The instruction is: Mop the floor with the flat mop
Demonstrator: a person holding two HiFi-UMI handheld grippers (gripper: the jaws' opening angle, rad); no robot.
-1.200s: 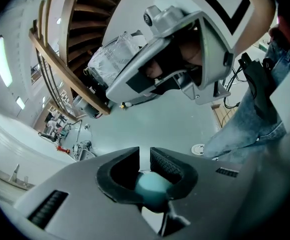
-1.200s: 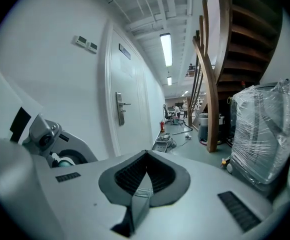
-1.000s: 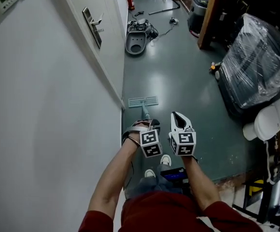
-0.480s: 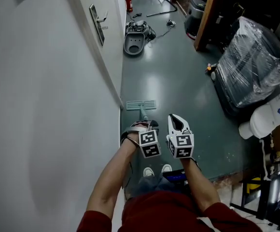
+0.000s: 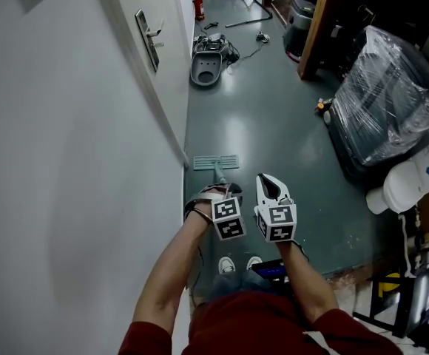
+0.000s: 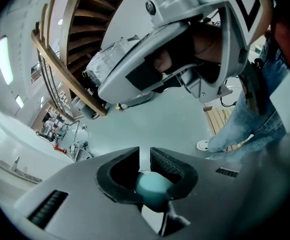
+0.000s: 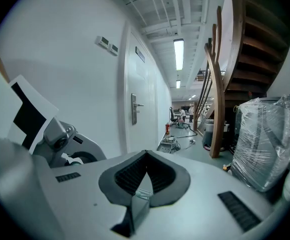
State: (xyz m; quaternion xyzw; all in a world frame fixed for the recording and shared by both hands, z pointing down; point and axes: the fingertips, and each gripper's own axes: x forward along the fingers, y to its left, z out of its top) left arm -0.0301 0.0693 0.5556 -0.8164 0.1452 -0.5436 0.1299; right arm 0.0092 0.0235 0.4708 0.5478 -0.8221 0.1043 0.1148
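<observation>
Just ahead of our left tongs [image 5: 217,192], mop head [image 5: 216,162] lies on floor [image 5: 274,124]; those tongs clamp its handle [image 6: 152,190]; right tongs [image 7: 146,159] closed, empty.

No words, brands or numbers can be read. The cubes [image 5: 229,219] on the left tongs [image 5: 222,189] and right tongs [image 5: 271,177] bear only black-and-white square patterns. A blue mark on the white object [image 5: 414,187] is too small to read.

White wall [image 5: 66,161] (a door [image 7: 141,84] set in it), grey-green floor [image 5: 266,124], wooden staircase [image 7: 255,59].
</observation>
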